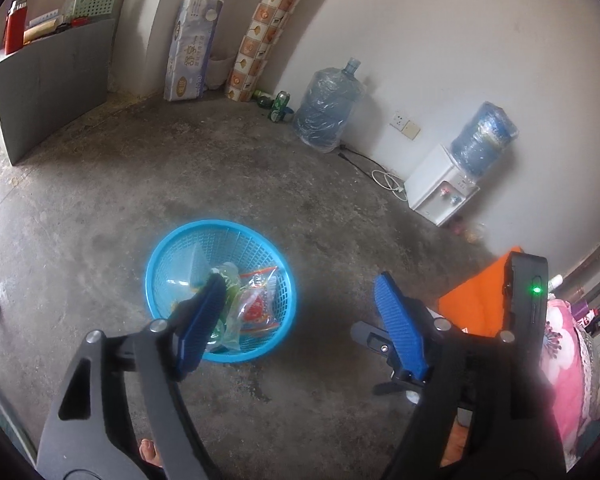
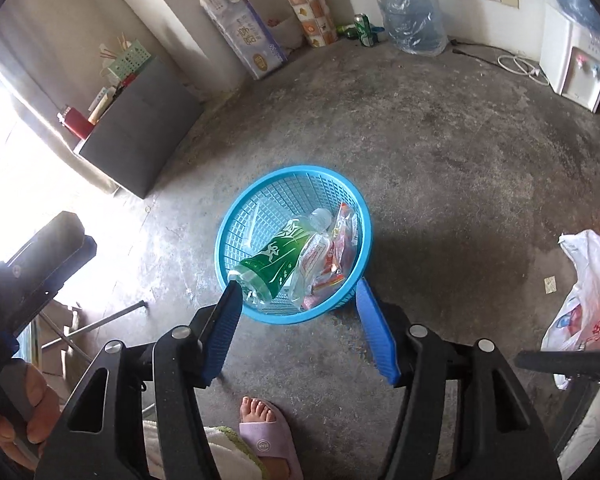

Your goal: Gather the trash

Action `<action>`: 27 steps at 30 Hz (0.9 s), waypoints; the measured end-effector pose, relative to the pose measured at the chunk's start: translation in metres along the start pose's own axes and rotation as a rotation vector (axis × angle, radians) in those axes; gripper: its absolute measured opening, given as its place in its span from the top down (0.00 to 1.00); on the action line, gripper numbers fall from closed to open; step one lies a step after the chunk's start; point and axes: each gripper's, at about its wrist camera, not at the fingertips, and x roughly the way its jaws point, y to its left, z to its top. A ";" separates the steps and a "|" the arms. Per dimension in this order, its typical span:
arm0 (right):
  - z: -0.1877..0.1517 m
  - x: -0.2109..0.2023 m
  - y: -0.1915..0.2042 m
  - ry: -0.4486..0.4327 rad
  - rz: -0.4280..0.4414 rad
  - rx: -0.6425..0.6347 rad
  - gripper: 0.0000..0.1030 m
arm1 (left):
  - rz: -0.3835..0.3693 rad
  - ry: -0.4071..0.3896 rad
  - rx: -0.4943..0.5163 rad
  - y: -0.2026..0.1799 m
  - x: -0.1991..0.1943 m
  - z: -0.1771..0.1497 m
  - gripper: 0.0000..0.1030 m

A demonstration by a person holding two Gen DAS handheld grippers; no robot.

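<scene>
A blue mesh basket (image 1: 168,248) stands on the concrete floor and also shows in the right wrist view (image 2: 288,178). It holds a clear plastic bottle with a green label (image 2: 278,256), red-and-clear wrappers (image 2: 332,252) and a clear plastic piece. My left gripper (image 1: 300,304) is open and empty above the floor just right of the basket. My right gripper (image 2: 298,300) is open and empty, its blue fingers either side of the basket's near rim. The right gripper's black body (image 1: 526,300) shows at right in the left wrist view.
A green can (image 1: 281,106) lies by the far wall next to a wrapped water jug (image 1: 328,108). A white water dispenser (image 1: 440,188), a tissue pack (image 1: 192,48) and a grey cabinet (image 1: 48,84) line the walls. A white plastic bag (image 2: 580,292) lies at right. A slippered foot (image 2: 268,436) is near.
</scene>
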 end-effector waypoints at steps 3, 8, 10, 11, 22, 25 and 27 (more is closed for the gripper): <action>-0.015 -0.036 0.019 -0.054 -0.025 -0.079 0.26 | 0.014 -0.021 0.021 -0.018 -0.046 -0.015 0.20; -0.047 -0.088 0.051 -0.139 -0.040 -0.168 0.12 | 0.131 -0.078 0.024 -0.025 -0.119 -0.040 0.11; -0.058 -0.106 0.063 -0.167 -0.040 -0.194 0.08 | 0.191 -0.088 0.005 -0.022 -0.144 -0.050 0.11; -0.064 -0.114 0.068 -0.181 -0.032 -0.199 0.07 | 0.219 -0.093 -0.006 -0.020 -0.155 -0.055 0.09; -0.127 -0.160 0.131 -0.275 -0.101 -0.353 0.06 | 0.533 -0.134 -0.198 0.008 -0.249 -0.122 0.08; -0.138 -0.167 0.139 -0.292 -0.134 -0.373 0.06 | 0.636 -0.153 -0.244 0.010 -0.266 -0.135 0.08; -0.141 -0.172 0.144 -0.308 -0.153 -0.381 0.06 | 0.709 -0.158 -0.252 0.011 -0.272 -0.140 0.08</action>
